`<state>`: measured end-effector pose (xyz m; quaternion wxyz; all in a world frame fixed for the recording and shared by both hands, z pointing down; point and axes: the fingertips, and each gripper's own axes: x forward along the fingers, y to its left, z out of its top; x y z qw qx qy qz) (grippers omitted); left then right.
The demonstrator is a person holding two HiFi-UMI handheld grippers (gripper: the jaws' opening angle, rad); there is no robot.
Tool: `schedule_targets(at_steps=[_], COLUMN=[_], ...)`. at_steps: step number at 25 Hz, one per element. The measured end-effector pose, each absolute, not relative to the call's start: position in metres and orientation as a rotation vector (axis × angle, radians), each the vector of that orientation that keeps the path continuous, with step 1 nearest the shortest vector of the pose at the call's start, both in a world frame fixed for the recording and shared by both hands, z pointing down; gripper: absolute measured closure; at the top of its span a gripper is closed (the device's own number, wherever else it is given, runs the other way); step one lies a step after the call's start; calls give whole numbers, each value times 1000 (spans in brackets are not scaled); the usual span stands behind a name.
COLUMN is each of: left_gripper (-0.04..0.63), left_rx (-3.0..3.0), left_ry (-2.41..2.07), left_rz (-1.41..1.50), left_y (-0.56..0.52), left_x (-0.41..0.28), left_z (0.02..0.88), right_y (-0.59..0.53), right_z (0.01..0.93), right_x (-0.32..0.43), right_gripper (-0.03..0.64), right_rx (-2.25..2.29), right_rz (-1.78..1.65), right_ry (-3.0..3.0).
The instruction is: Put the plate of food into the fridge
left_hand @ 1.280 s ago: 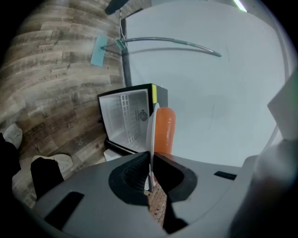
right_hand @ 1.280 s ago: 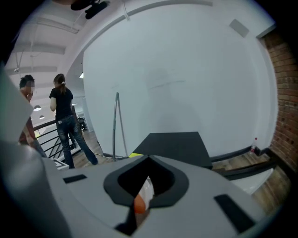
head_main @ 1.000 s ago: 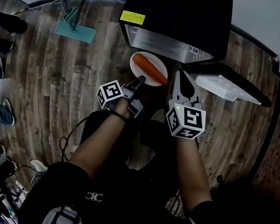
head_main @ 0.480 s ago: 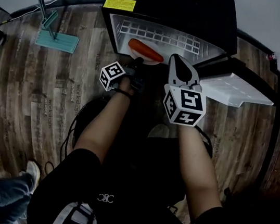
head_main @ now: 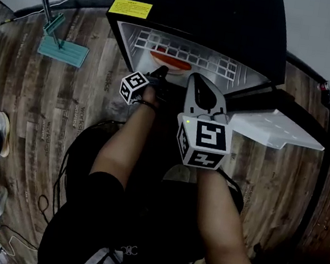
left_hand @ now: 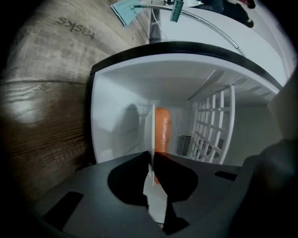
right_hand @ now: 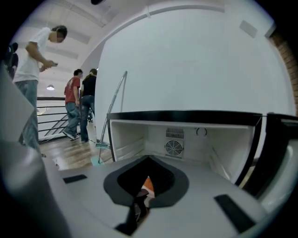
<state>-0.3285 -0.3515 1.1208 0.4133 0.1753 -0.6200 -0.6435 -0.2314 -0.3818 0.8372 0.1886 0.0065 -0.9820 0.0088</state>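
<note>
A white plate [head_main: 170, 64] with an orange sausage-like piece of food [head_main: 170, 59] sits inside the open black fridge [head_main: 202, 16], under the white wire shelf [head_main: 190, 50]. My left gripper [head_main: 159, 73] reaches into the fridge mouth. Its jaws hold the plate's near rim and are opening. In the left gripper view the plate [left_hand: 152, 135] stands edge-on between the jaws of the left gripper [left_hand: 156, 204], with the food [left_hand: 162, 130] beyond. My right gripper [head_main: 197, 82] hovers just right of it, shut and empty. The right gripper [right_hand: 139, 209] faces the white interior.
The fridge door [head_main: 278, 124] swings open to the right, its white inner side up. A teal mop [head_main: 63, 50] lies on the wood floor to the left. Several people [right_hand: 74, 104] stand far off left. A cable [head_main: 69, 169] loops on the floor.
The plate went from in front of the fridge to inside it, under the wire shelf, carried by my left gripper. My right gripper moved up to the fridge mouth.
</note>
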Motion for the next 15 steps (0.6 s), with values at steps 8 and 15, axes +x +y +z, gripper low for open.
schedule_targets(at_steps=[8, 15], left_gripper=[554, 551], left_rx=[377, 349], left_ry=[-1632, -1674], left_rz=[-1639, -1623], left_y=[-365, -372], left_x=[-365, -376], left_z=[1142, 1156], right_y=[-400, -412], right_z=[840, 840], right_x=[-228, -227], right_gripper=[603, 603], right_rx=[-20, -32], right_rz=[101, 98], right_ry=[-2761, -2766])
